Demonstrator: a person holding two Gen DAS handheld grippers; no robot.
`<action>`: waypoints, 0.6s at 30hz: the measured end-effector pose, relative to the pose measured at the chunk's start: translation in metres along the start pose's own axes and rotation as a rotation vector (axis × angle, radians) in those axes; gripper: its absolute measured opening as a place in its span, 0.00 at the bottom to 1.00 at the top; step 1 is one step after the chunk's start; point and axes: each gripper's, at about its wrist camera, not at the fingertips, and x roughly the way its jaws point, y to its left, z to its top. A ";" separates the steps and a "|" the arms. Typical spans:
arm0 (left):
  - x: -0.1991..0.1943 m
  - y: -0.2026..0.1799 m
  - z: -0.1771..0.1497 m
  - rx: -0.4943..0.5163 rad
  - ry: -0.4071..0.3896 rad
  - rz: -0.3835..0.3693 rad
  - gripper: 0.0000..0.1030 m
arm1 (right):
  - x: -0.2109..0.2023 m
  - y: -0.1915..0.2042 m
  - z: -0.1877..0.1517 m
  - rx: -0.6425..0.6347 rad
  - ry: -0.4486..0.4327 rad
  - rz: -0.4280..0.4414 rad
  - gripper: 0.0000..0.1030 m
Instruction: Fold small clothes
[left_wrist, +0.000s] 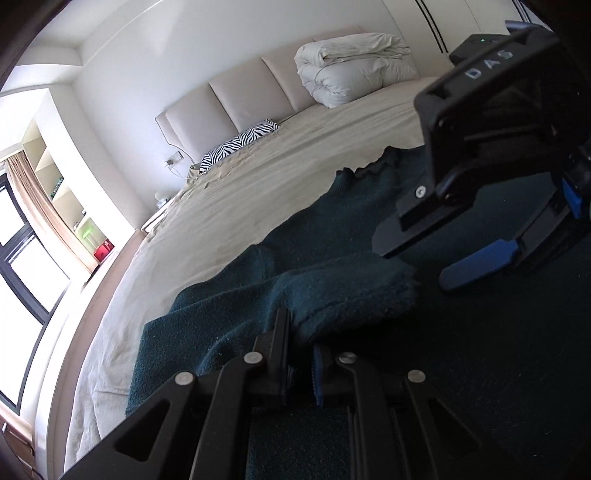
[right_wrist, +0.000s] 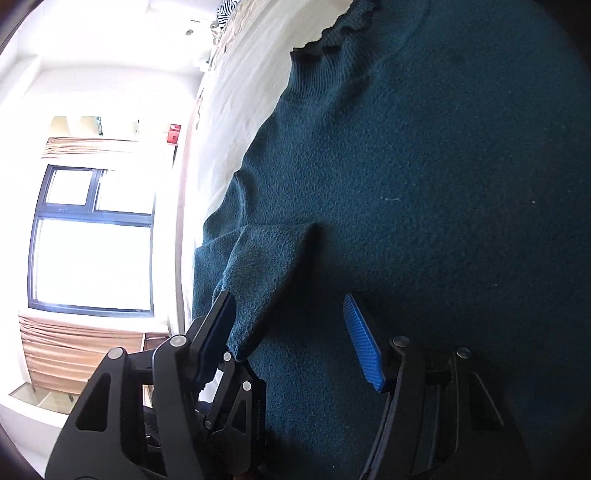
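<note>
A dark teal knit sweater (left_wrist: 332, 221) lies flat on the beige bed, its frilled collar (left_wrist: 373, 166) toward the headboard. My left gripper (left_wrist: 301, 343) is shut on the sweater's sleeve (left_wrist: 347, 291), which is folded inward over the body. My right gripper (left_wrist: 424, 258) shows in the left wrist view, open, just above the sweater beyond the sleeve end. In the right wrist view the right gripper (right_wrist: 288, 332) is open over the sweater (right_wrist: 424, 184), its blue pad (right_wrist: 364, 347) clear, with the folded sleeve (right_wrist: 269, 273) between its fingers. The left gripper shows there at lower left (right_wrist: 236, 369), holding the sleeve end.
The bed sheet (left_wrist: 258, 184) stretches left and back to a padded headboard (left_wrist: 240, 96). A folded white duvet (left_wrist: 354, 66) and a zebra-print pillow (left_wrist: 240, 144) lie near the headboard. A window (right_wrist: 92, 236), curtain and shelves stand beyond the bed's left edge.
</note>
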 end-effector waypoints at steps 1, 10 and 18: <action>-0.002 -0.001 -0.001 -0.014 -0.001 -0.003 0.13 | 0.006 0.003 0.000 -0.004 0.005 -0.004 0.58; 0.000 0.011 0.001 -0.083 -0.008 -0.023 0.15 | 0.032 0.009 0.012 0.021 -0.031 0.024 0.44; 0.000 0.021 0.004 -0.144 0.002 -0.057 0.51 | 0.043 0.031 0.017 -0.159 -0.085 -0.142 0.07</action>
